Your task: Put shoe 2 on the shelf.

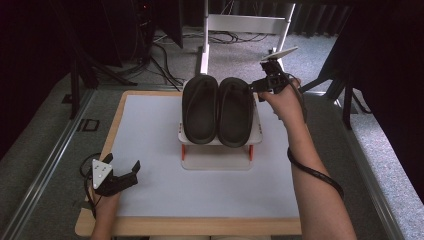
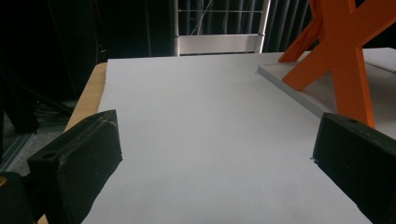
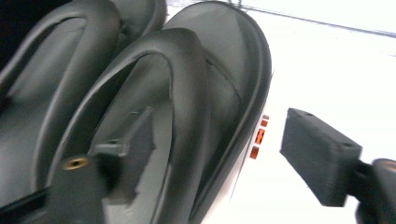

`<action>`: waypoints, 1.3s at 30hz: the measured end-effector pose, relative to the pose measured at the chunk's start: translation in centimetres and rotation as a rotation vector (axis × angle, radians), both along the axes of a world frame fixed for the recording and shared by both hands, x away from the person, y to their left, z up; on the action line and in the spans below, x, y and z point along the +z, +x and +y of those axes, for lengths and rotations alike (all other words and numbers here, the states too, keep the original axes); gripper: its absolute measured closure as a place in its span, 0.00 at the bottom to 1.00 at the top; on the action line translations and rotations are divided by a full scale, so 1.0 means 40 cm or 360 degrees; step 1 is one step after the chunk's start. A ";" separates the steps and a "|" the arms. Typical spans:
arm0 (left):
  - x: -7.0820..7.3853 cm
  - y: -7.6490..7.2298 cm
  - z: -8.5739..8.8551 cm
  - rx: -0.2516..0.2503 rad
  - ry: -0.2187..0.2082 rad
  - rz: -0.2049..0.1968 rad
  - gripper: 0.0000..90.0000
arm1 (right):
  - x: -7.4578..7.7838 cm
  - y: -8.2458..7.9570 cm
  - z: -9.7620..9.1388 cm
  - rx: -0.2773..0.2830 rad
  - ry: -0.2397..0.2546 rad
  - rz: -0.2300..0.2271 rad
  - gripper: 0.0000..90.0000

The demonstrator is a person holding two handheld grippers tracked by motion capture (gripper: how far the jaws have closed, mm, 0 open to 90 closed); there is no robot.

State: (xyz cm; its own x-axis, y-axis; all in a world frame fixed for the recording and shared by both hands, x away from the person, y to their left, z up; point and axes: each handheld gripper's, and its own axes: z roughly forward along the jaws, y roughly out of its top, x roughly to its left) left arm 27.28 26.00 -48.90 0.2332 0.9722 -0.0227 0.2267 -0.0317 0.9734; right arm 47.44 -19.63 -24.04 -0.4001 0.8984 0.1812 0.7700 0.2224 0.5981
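Observation:
Two black slippers lie side by side on a small white rack (image 1: pixel 256 134) with orange legs: the left slipper (image 1: pixel 200 107) and the right slipper (image 1: pixel 235 112). My right gripper (image 1: pixel 256 90) is open at the far right end of the right slipper. In the right gripper view this gripper (image 3: pixel 217 130) straddles the right slipper's (image 3: pixel 187 70) outer rim, one jaw over the footbed under the strap, the other outside over the white surface. The left slipper (image 3: pixel 56 60) lies beyond. My left gripper (image 1: pixel 121 162) rests open near the table's front left corner, nothing between its jaws (image 2: pixel 217 140).
A white mat (image 1: pixel 150 130) covers the wooden table (image 1: pixel 200 226). The rack's orange leg (image 2: pixel 343 60) stands to the right of my left gripper. A white frame (image 1: pixel 245 25) and cables lie on the floor behind the table. Dark stands flank both sides.

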 end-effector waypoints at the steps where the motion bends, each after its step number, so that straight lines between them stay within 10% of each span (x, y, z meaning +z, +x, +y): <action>1: 0.000 0.000 0.000 0.0001 0.0000 0.0000 0.01 | 0.001 -0.003 -0.008 0.0002 0.0021 -0.0013 0.24; 21: 0.000 0.000 0.002 -0.0005 -0.0014 -0.0004 0.01 | -0.029 -0.063 -0.151 -0.0089 0.0033 -0.0229 0.22; 39: -0.001 -0.001 0.004 -0.0005 -0.0028 -0.0006 0.01 | -0.201 -0.116 -0.254 -0.0086 0.0055 -0.0252 0.21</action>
State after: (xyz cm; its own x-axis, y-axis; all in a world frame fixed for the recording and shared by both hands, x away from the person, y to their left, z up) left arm 27.25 26.14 -48.93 0.2362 0.9709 -0.0387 0.2232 -0.0155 0.9747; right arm 42.79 -29.79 -32.08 -0.3773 0.9138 0.1506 0.6757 0.1603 0.7195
